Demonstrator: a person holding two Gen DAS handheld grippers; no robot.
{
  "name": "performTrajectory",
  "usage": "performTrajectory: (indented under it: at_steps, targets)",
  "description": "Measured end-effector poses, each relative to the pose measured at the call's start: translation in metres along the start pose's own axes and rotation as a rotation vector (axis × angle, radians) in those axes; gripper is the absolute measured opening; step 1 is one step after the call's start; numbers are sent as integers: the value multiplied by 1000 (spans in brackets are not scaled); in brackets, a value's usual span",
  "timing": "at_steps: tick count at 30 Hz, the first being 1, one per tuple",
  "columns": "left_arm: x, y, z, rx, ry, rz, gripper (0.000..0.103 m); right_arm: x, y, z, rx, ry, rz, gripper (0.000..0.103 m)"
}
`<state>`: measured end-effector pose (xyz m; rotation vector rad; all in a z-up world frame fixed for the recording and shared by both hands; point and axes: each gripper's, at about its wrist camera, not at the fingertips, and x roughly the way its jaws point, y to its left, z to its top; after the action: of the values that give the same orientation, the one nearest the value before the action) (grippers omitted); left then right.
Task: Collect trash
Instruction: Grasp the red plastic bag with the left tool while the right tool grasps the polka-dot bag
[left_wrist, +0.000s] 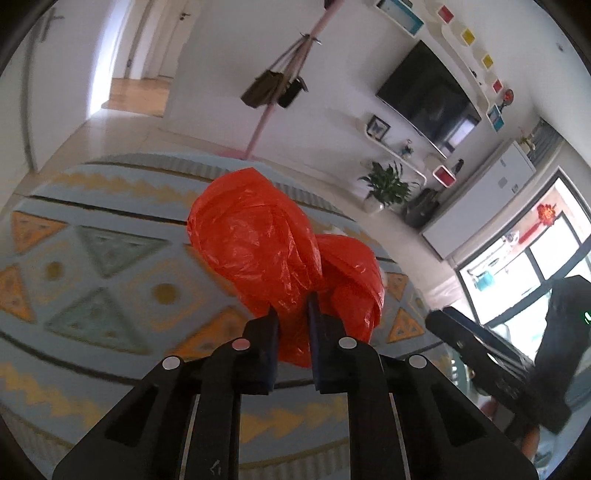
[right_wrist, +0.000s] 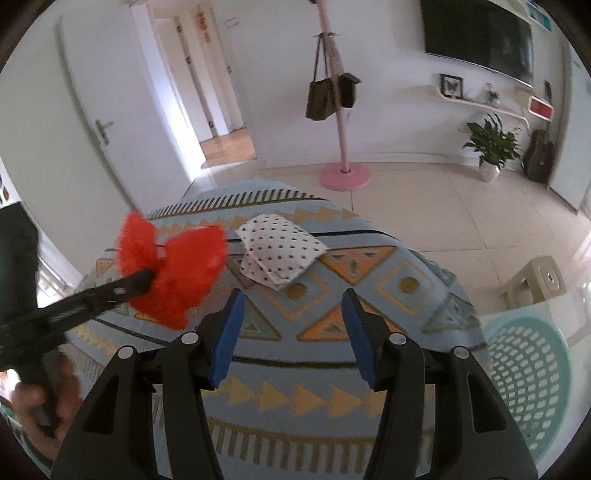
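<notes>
Left gripper (left_wrist: 291, 314): lower centre of the left wrist view; blue pads clenched on a fold of the red plastic bag (left_wrist: 273, 251), which bulges above and beyond the fingertips.
Right gripper (right_wrist: 291, 306): lower centre of the right wrist view; blue pads stand apart, released, with only patterned cloth visible between them.
Hand (right_wrist: 44, 402): lower left of the right wrist view, wrapped round the left gripper's handle.
Tablecloth (right_wrist: 332, 369): pale blue with orange and yellow triangles; fills the middle of both views beneath the grippers.
Dotted wrapper (right_wrist: 280, 254): white, black-spotted, crumpled; lies on the cloth just beyond the right gripper's fingertips, right of the red bag.
Mesh basket (right_wrist: 528, 376): mint green, lower right edge, beside the table.
Coat stand (right_wrist: 343, 129): pink, upper centre, on the tiled floor with dark bags hung from it.
Television (left_wrist: 428, 96): upper right, wall-mounted.
</notes>
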<state>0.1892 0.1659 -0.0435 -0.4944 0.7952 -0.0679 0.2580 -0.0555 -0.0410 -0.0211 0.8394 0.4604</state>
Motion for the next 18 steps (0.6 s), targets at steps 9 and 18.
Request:
performTrajectory:
  at_steps: [9,18]
  targets:
    - [-5,35,-10,-12,-57,26,12,63,21,26,-102,0,-29,65]
    - [1,33,-27,-4,-84,19,14,83,19,32,-117,5,-51,65]
